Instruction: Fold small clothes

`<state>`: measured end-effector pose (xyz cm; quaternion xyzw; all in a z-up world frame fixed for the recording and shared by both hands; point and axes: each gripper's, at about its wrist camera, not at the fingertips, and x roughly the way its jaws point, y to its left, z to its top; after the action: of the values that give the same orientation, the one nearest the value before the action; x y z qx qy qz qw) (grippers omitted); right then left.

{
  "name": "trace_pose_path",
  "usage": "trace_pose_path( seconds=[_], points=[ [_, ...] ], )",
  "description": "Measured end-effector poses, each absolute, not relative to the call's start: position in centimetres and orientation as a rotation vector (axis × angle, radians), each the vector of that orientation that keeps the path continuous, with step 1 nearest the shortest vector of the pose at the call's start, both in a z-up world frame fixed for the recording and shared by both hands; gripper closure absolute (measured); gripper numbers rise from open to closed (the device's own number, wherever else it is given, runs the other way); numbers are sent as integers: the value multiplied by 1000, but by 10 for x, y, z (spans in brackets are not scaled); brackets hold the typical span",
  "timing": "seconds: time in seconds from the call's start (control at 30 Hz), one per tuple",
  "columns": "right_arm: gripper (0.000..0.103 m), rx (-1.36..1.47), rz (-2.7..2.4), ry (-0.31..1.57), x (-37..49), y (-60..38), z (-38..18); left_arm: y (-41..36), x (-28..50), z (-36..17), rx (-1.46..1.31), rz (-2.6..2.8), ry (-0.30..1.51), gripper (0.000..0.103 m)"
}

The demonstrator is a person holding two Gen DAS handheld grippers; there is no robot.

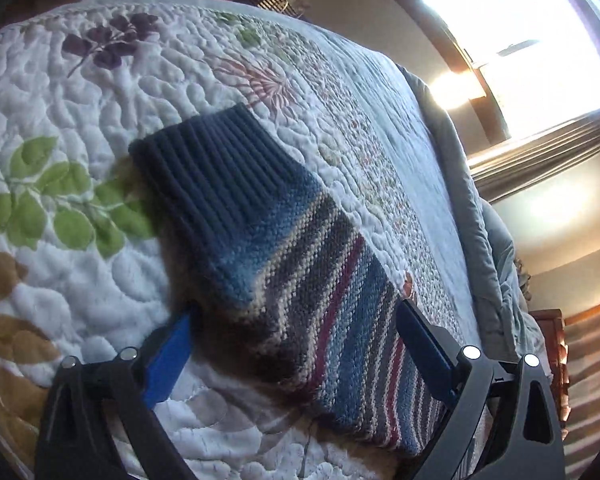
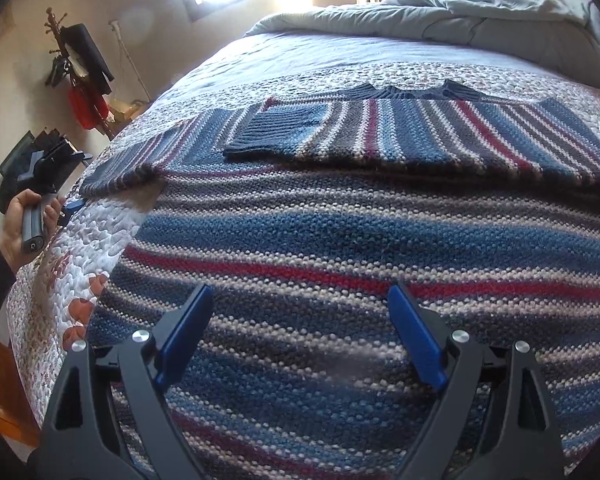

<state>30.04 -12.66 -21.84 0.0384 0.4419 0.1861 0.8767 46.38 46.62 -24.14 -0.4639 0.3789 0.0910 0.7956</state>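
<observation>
- The bed fills the room's middle, covered by a white quilt stitched with leaves and flowers; a grey duvet is bunched at the far end under the bright window.
- The striped sweater lies flat on the quilt, its body spread directly under the right gripper; its stripes run across that view, and the neck points away toward the duvet, so I judge its long axis runs from the near hem to the far collar.
- One sleeve is already folded in across the chest, cuff pointing left; the other sleeve stretches out sideways over the quilt, its dark ribbed cuff pointing away from the left gripper, long axis in line with that gripper's reach.
- The left gripper is the nearer one to that outstretched sleeve; its blue fingers stand spread on either side of the sleeve, not pressing it.
- The right gripper hovers close over the sweater's body, jaws spread wide and empty.
- A hand at the bed's left edge holds the left tool's handle.
</observation>
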Motion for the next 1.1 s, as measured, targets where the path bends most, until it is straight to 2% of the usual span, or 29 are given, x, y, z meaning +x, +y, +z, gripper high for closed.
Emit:
trace_pose_path(
  seconds=[0.43, 0.53, 0.6, 0.67, 0.87, 0.9, 0.97, 1.1],
  points=[
    [14, 113, 396, 933, 302, -132, -220, 506, 462, -239, -994, 256, 697, 9],
    [14, 107, 396, 932, 301, -131, -220, 515, 462, -239, -1003, 283, 653, 12],
    [14, 107, 395, 931, 301, -131, -221, 520, 464, -242, -1016, 287, 647, 20],
    [14, 104, 395, 931, 301, -130, -221, 523, 468, -247, -1014, 284, 673, 35],
    [14, 99, 395, 933, 302, -130, -222, 527, 465, -251, -964, 353, 705, 67],
    [14, 97, 394, 932, 302, -130, -222, 526, 463, -251, -954, 367, 704, 69],
    [14, 97, 395, 931, 301, -130, -222, 526, 461, -252, -946, 378, 709, 80],
    [13, 98, 395, 931, 301, -130, -223, 524, 458, -250, -923, 389, 709, 90]
  ],
)
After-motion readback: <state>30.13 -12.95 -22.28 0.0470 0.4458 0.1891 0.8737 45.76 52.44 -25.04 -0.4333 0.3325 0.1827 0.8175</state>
